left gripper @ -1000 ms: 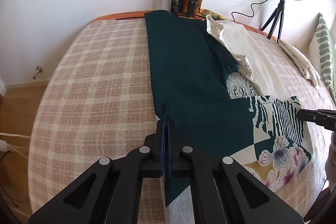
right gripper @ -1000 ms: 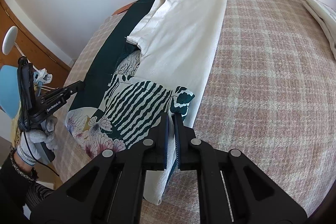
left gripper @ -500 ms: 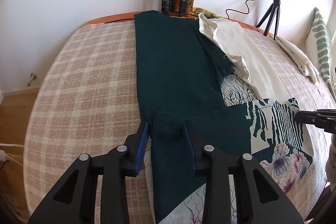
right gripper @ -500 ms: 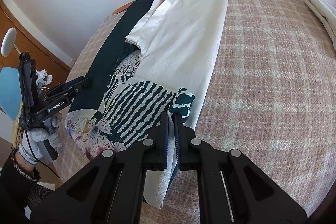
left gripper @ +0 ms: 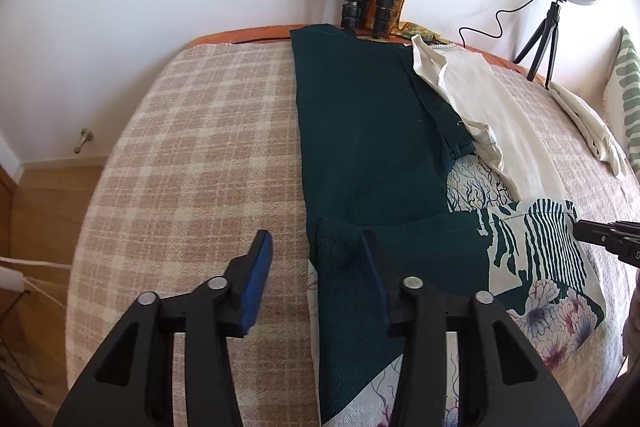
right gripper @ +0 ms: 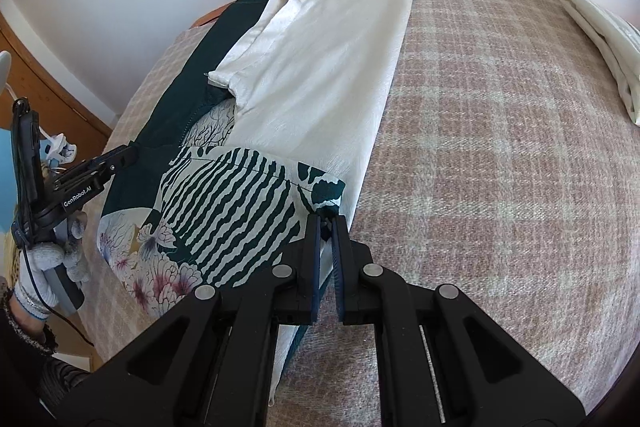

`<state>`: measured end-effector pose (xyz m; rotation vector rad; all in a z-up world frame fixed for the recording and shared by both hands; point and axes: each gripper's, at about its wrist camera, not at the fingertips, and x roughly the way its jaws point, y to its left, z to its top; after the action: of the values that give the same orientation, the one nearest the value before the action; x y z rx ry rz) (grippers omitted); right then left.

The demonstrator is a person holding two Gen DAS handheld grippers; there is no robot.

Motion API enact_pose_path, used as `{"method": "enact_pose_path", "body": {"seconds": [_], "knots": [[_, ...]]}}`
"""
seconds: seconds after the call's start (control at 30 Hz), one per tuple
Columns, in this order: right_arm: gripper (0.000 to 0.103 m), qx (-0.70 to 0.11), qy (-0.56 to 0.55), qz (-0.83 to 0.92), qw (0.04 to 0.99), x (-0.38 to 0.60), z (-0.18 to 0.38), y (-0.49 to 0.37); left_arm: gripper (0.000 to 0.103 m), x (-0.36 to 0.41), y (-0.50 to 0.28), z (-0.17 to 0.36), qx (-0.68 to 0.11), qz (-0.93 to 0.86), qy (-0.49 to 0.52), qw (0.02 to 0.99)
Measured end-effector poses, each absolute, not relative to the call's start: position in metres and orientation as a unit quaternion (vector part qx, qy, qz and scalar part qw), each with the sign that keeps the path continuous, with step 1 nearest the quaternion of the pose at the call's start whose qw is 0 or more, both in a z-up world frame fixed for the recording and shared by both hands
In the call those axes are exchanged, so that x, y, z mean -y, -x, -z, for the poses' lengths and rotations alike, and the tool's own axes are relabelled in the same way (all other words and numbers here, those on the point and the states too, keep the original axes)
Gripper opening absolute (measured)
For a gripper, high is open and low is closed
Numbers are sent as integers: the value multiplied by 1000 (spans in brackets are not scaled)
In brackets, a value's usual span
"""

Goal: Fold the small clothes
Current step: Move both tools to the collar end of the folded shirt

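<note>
left tool [left gripper: 316, 259]: just opening, over garment [left gripper: 372, 147] | right tool [right gripper: 326, 227]: pinching its corner

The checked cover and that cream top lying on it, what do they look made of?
Checked cover: seemingly a coarse woven wool or cotton blend, matte, with visible weave and slight fuzz. Cream top: probably light cotton or linen, matte, with fine crinkled texture and soft creases.
</note>
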<state>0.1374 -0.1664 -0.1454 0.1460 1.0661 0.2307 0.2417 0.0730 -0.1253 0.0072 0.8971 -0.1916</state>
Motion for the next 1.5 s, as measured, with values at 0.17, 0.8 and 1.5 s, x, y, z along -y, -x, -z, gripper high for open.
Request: {"method": "enact_pose_path", "body": {"seconds": [0.17,0.8,1.5], "knots": [[7,-505,-83,-94,854,182,131,-133,48,-82,-240,103,-420,113,5,901],[33,-414,-136,-139,889,230,-52,-162,48,-81,-297,-28,-385,165,6,908],[33,-472,-203,-117,850,257,133,-379,48,-44,-477,125,-466,145,38,872]]}}
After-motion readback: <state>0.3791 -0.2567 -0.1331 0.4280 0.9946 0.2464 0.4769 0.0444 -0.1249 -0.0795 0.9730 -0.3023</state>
